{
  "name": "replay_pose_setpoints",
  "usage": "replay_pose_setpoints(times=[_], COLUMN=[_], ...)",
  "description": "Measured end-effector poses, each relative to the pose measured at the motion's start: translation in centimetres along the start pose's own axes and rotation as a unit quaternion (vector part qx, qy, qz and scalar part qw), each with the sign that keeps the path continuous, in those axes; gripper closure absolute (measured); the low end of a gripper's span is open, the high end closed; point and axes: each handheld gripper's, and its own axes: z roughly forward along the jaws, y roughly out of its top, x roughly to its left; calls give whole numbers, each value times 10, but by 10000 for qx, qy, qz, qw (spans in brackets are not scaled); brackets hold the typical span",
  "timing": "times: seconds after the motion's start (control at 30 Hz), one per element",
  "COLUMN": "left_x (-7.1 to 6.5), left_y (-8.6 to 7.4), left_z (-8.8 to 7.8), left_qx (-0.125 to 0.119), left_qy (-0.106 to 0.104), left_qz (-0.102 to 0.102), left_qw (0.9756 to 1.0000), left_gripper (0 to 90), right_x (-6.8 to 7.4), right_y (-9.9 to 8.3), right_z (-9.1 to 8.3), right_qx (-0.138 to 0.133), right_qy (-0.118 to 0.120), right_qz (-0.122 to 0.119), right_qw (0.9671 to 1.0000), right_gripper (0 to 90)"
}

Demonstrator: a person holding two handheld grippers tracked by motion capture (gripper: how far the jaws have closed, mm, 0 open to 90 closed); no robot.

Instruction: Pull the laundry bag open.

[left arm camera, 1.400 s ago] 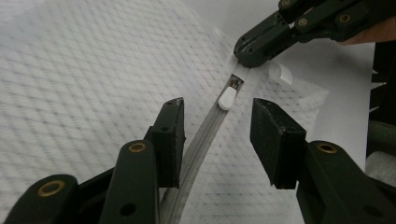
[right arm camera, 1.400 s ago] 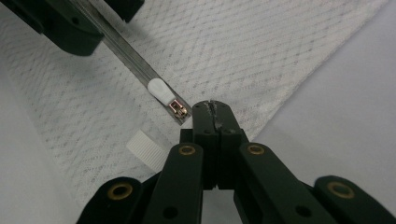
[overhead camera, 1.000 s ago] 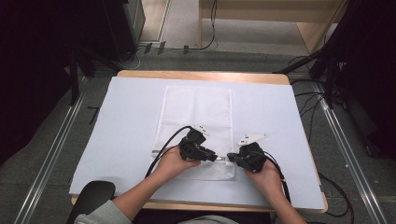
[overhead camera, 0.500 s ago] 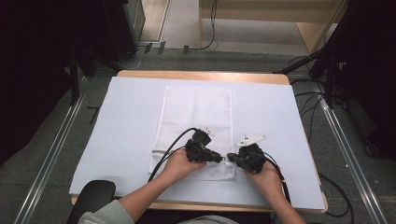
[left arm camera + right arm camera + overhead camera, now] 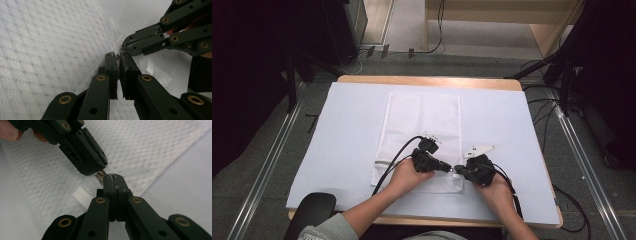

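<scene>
- Currently, the left gripper [image 5: 451, 168] sits low over the near right corner of a white mesh bag [image 5: 422, 130], tips pointing toward the person's right.
- Seen in the left gripper view, its jaws stand almost together with a thin slit between them; a small metal piece [image 5: 117, 56], likely a zipper pull, is pinched at the tips [image 5: 118, 58].
- The right gripper [image 5: 458, 170] faces it from the opposite side, the two sets of tips nearly touching above the bag's corner.
- In the right gripper view, its jaws are pressed fully together [image 5: 113, 179]; whether any fabric is caught between them cannot be told.
- That same view shows the brass-coloured metal piece [image 5: 101, 173] held under the left gripper's tips, just beside the right gripper's closed tips.
- A small white ribbed tab [image 5: 82, 195] lies on the mesh near the right gripper.
- The mesh bag lies flat, lengthwise, on a white sheet [image 5: 337, 130] covering the bench [image 5: 427, 80].
- Each hand [image 5: 404, 176] grips its tool near the bench's front edge; black cables trail back from both.
</scene>
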Motion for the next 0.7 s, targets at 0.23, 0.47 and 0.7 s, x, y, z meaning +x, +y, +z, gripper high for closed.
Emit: replay_pose_setpoints(times=[0.23,0.47,0.7], left_x=[4,5,8], left_y=[0,2,3], left_z=[-1,-4,-12], left_qx=[92,230,330], left_qy=[-133,-134,7], left_qz=[-86,-40,-15], left_qw=[9998,9996,9995], left_gripper=[877,880,883], right_x=[2,3,2], right_y=[0,0,-1], right_z=[1,1,1], right_qx=[32,49,25], right_qy=[-79,-95,-67], right_qz=[-60,-120,-51], right_qw=[9999,9999,10000], right_gripper=[900,900,900])
